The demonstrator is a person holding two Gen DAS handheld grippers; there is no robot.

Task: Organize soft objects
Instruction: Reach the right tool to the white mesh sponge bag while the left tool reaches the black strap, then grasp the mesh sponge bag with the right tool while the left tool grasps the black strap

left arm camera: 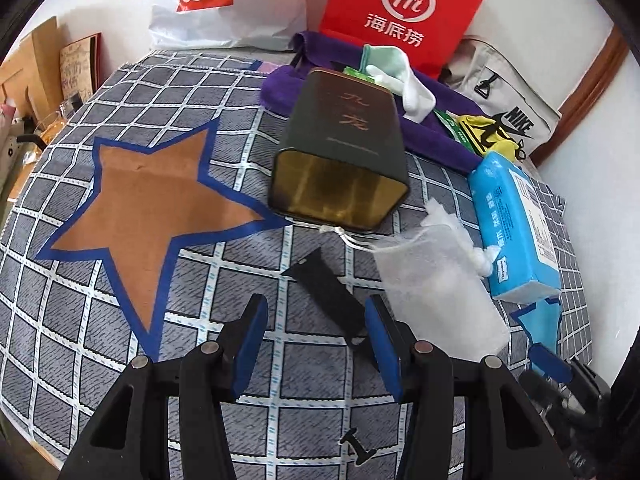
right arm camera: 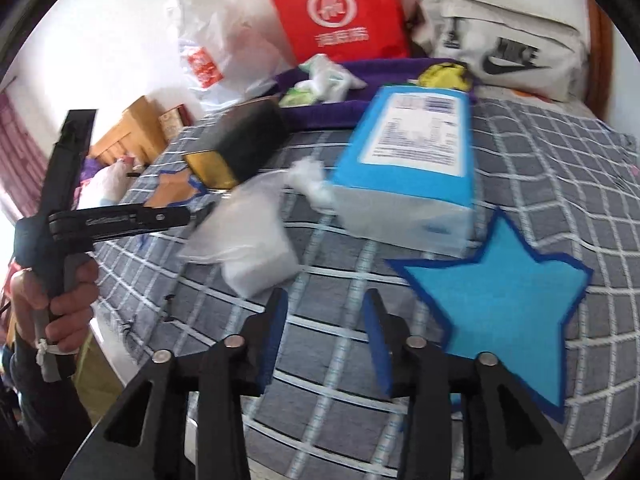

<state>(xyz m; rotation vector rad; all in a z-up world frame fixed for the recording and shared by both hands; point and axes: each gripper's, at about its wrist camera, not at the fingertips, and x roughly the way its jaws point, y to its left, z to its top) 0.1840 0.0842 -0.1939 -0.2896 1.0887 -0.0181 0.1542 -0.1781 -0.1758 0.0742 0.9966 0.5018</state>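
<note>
In the left wrist view my left gripper [left arm camera: 318, 332] stands open just over the checked bedspread. A flat black strap [left arm camera: 324, 292] lies between and ahead of its blue pads, and neither pad presses on it. A white mesh drawstring pouch [left arm camera: 436, 280] lies just right of it, beside a blue tissue pack [left arm camera: 516, 224]. In the right wrist view my right gripper [right arm camera: 326, 316] is open with nothing between its fingers. It sits just short of the blurred pouch [right arm camera: 248, 248] and the tissue pack [right arm camera: 404, 160].
A dark tin [left arm camera: 340, 152] lies on its side ahead. Behind it a purple towel [left arm camera: 432, 132] carries a white sock [left arm camera: 404, 80] and small items. Brown star patch [left arm camera: 152, 208], blue star patch [right arm camera: 500, 304]. Red bag [left arm camera: 400, 12], Nike bag [left arm camera: 516, 92]. A hand [right arm camera: 60, 300] at left.
</note>
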